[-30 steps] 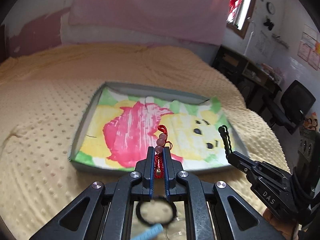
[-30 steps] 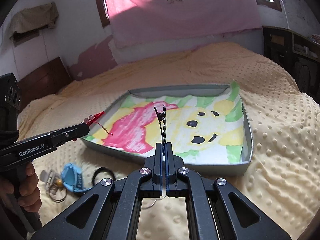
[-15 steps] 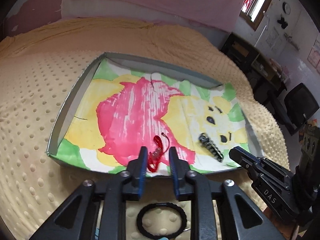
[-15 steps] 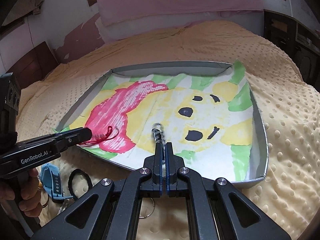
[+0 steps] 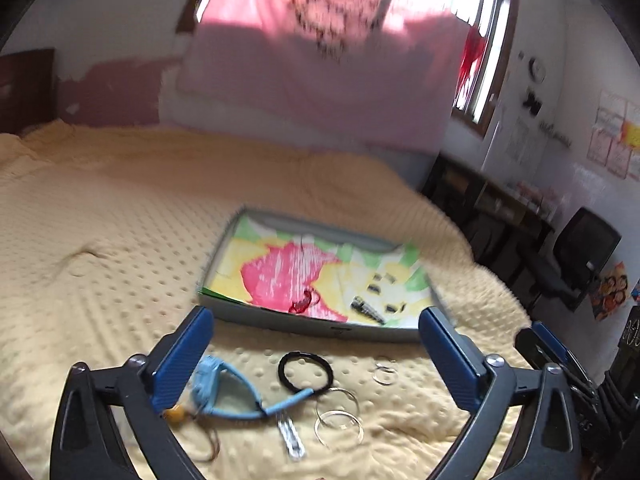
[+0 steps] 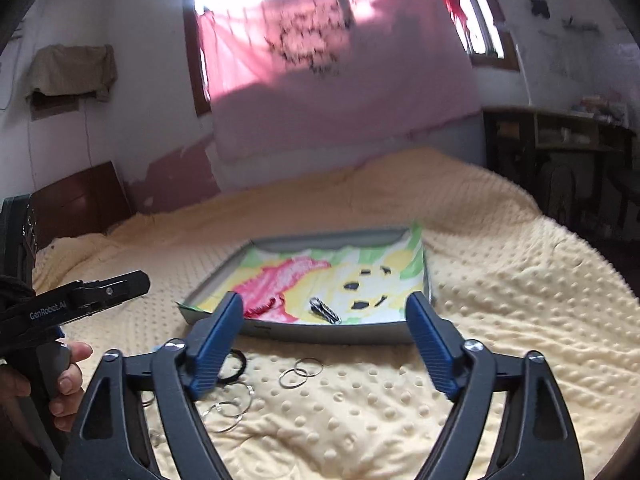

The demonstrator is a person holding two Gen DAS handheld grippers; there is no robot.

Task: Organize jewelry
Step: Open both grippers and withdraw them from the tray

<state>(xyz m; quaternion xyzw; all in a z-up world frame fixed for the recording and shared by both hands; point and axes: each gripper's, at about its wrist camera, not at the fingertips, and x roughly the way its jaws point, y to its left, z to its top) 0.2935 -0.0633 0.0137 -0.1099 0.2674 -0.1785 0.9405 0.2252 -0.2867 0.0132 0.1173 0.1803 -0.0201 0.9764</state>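
Note:
A grey tray [image 5: 280,322] [image 6: 320,334] lined with a painted cartoon sheet lies on the yellow bedspread. A red beaded cord [image 5: 303,302] [image 6: 262,307] and a dark chain piece [image 5: 366,309] [image 6: 325,310] lie in it. My left gripper [image 5: 316,356] is wide open and empty, pulled back over loose items: a black hair band [image 5: 306,372], a blue watch [image 5: 224,390], silver rings [image 5: 338,414] and a hair clip [image 5: 292,438]. My right gripper [image 6: 326,340] is wide open and empty near the tray's front edge. The left gripper also shows at the left of the right wrist view [image 6: 136,282].
Silver rings [image 6: 302,372] and the black band [image 6: 232,364] lie on the bedspread [image 6: 500,320] before the tray. A dark desk [image 5: 500,208] and a chair [image 5: 576,256] stand at the right of the bed. A pink sheet hangs on the far wall.
Both grippers let go of their pieces in the tray, opened wide and pulled back and up. The red cord and the dark chain now lie on the painted sheet.

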